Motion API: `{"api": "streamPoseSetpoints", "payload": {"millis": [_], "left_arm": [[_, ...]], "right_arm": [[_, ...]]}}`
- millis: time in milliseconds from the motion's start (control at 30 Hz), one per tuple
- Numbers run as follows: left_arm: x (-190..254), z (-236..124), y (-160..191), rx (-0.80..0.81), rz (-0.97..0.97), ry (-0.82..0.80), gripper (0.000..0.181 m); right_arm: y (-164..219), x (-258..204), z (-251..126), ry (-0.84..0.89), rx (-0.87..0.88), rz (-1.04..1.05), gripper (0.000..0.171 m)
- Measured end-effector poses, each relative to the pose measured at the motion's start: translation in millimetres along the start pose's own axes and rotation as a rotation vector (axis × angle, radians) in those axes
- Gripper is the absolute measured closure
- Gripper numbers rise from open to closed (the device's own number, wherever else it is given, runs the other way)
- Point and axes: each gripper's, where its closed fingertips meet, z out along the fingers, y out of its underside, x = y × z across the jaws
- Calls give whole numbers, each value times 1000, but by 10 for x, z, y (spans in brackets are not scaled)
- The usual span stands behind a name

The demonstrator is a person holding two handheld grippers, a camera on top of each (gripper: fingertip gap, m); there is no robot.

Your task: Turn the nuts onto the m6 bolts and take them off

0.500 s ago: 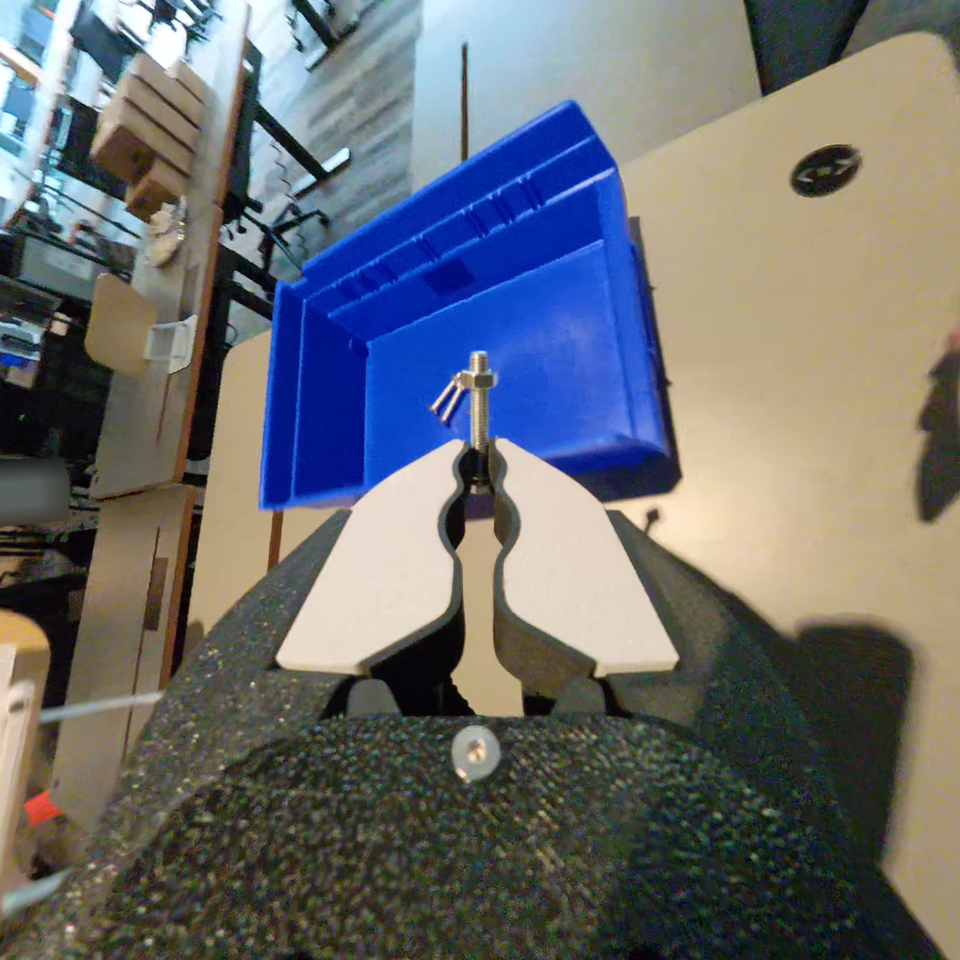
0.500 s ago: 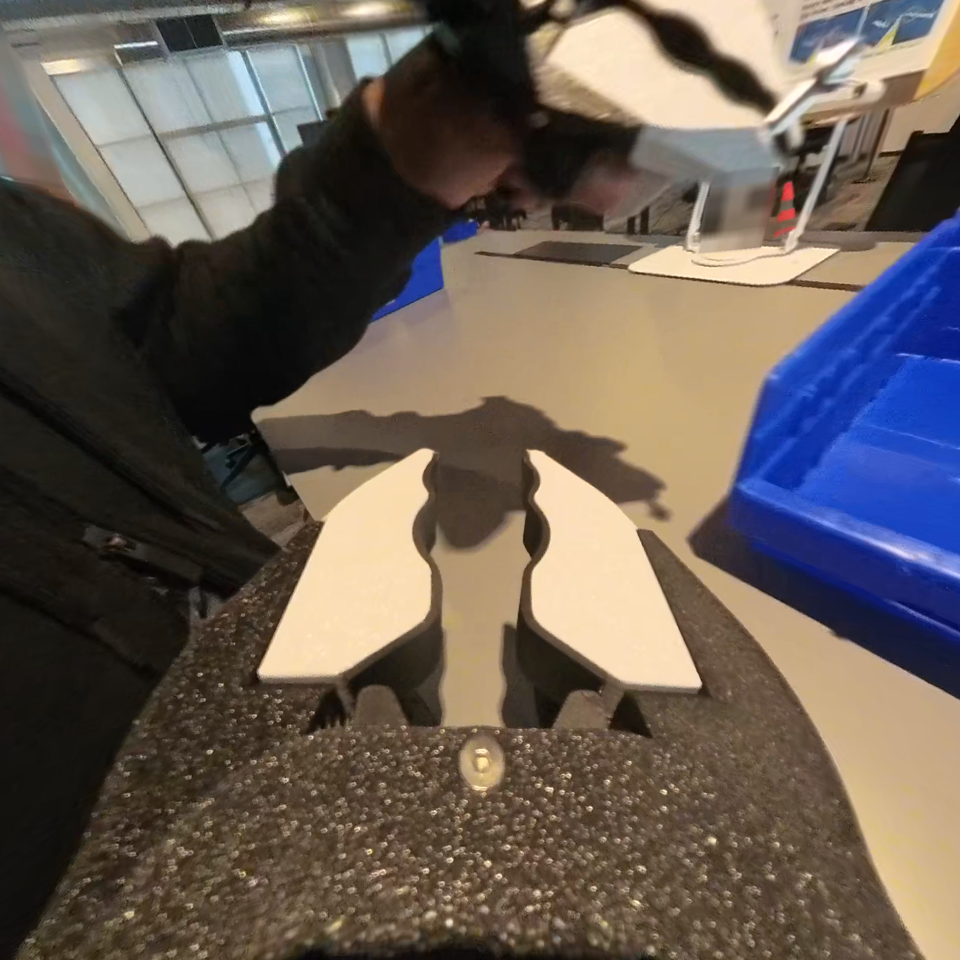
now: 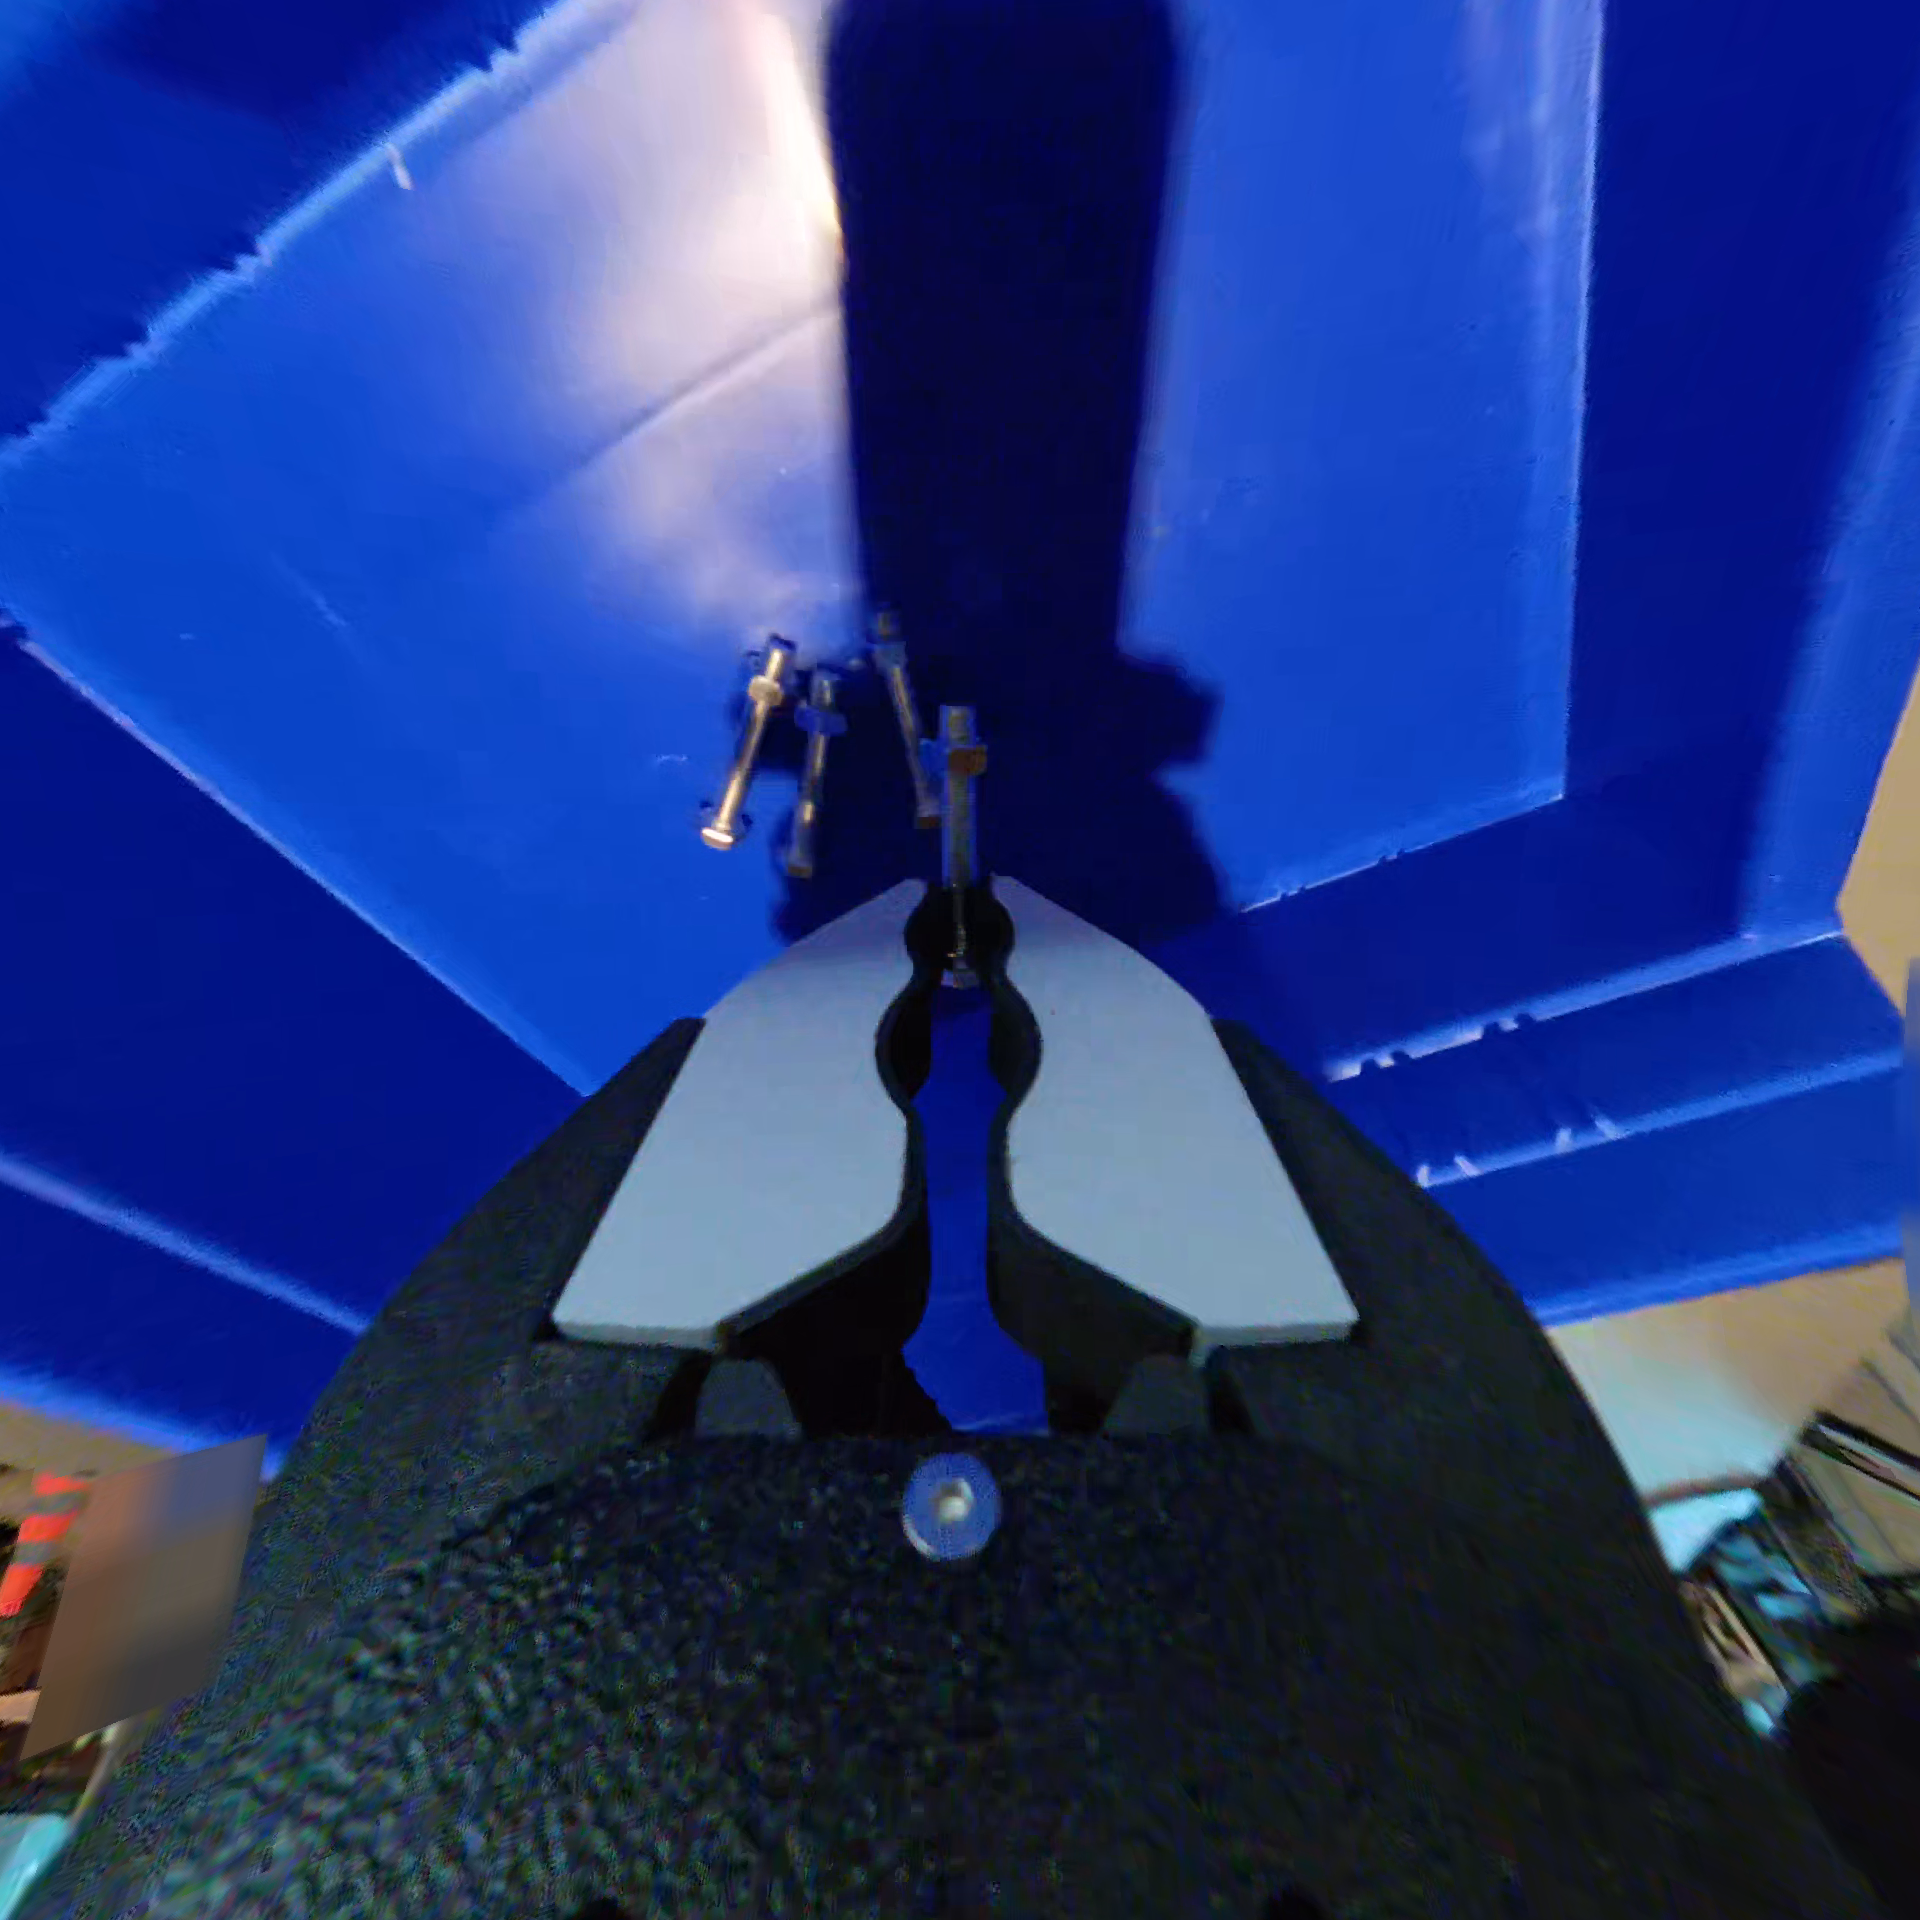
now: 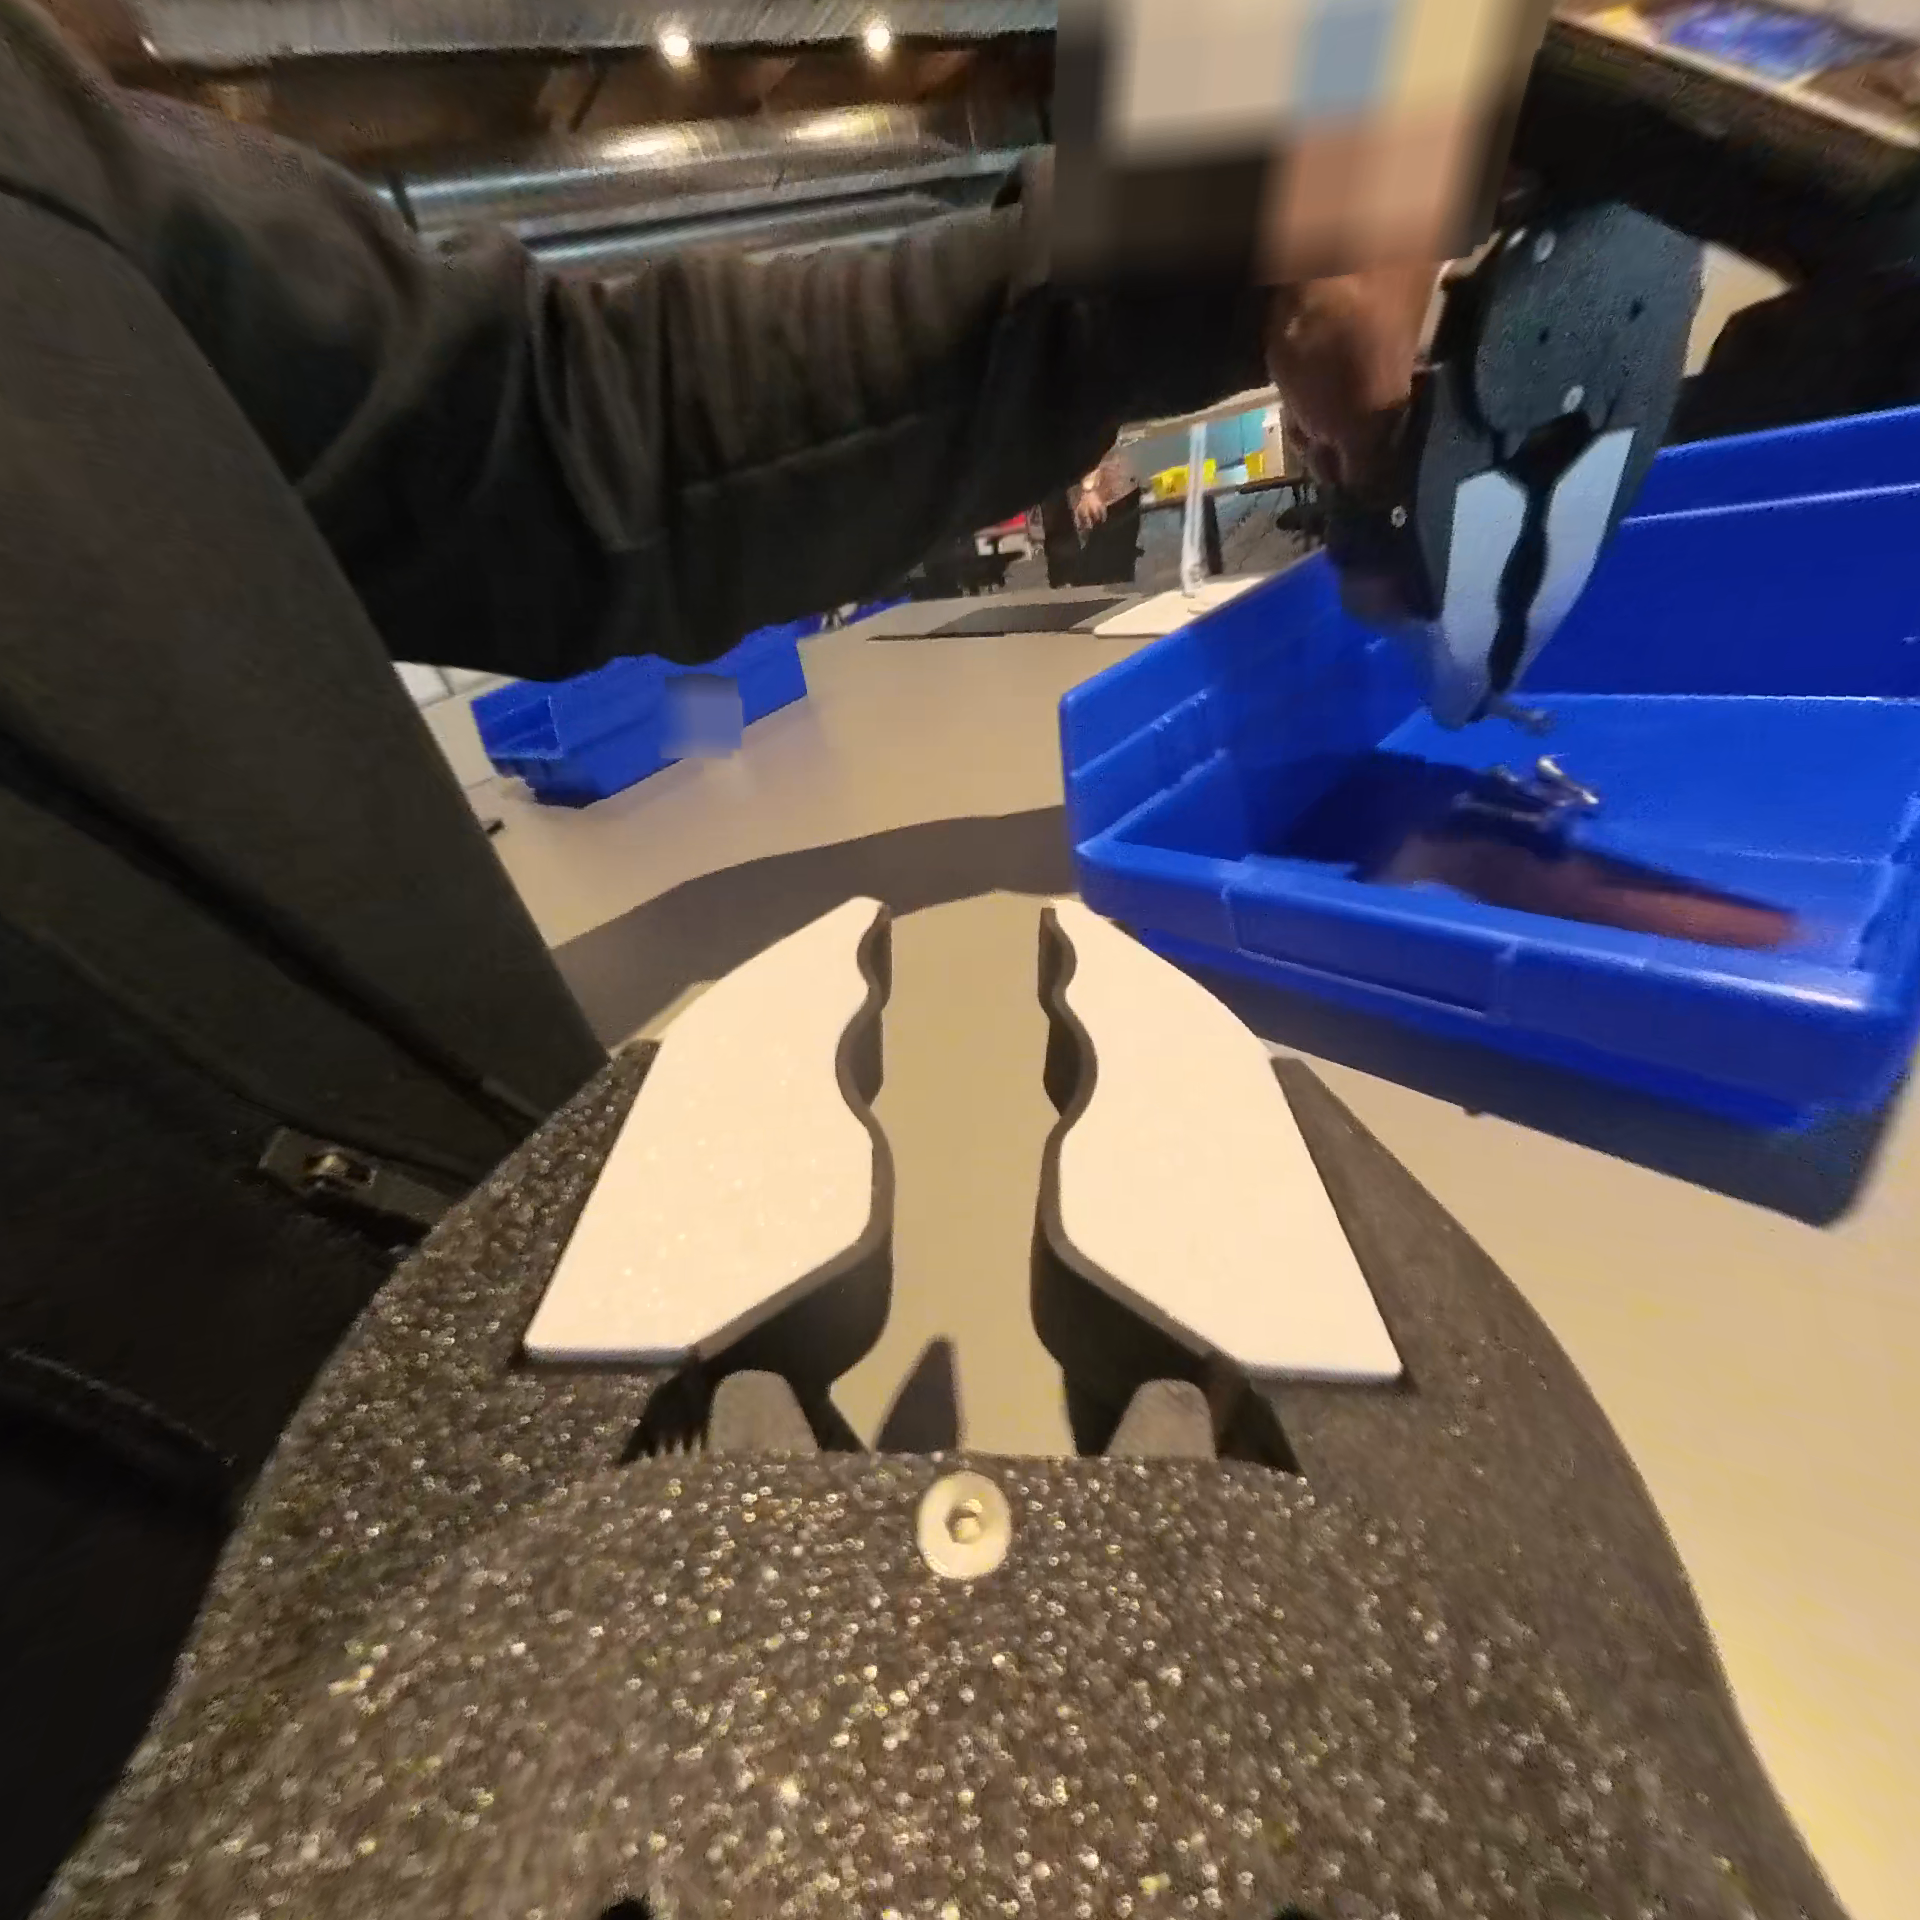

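Note:
My left gripper (image 3: pixel 956 899) is shut on a steel M6 bolt (image 3: pixel 957 800) with a nut (image 3: pixel 961 750) near its far end, held low inside a blue bin (image 3: pixel 416 468). Three more bolts with nuts (image 3: pixel 821 748) lie on the bin floor just left of it. In the right wrist view the left gripper (image 4: pixel 1475 707) reaches down into the blue bin (image 4: pixel 1455 956), with the held bolt (image 4: pixel 1522 714) sticking out of its tips above the loose bolts (image 4: pixel 1527 800). My right gripper (image 4: pixel 961 920) is open and empty over the grey table, left of the bin.
The grey table (image 4: pixel 831 831) lies around the bin. A second blue bin (image 4: pixel 582 717) sits farther back on the left. A person's black sleeve (image 4: pixel 623 416) spans the view above my right gripper. The table (image 3: pixel 1714 1371) shows beyond the bin's edge. There is about 25 cm between the tips of the two grippers.
My left gripper has moved down into the blue bin with the bolt still in it. My right gripper has turned toward the bin and stays open.

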Motion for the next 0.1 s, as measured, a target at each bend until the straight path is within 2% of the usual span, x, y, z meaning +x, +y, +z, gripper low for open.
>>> {"api": "streamPoseSetpoints", "payload": {"millis": [100], "left_arm": [[-30, 122, 16, -76, -23, 39, 175]], "right_arm": [[8, 100, -70, 1, 10, 22, 145]]}}
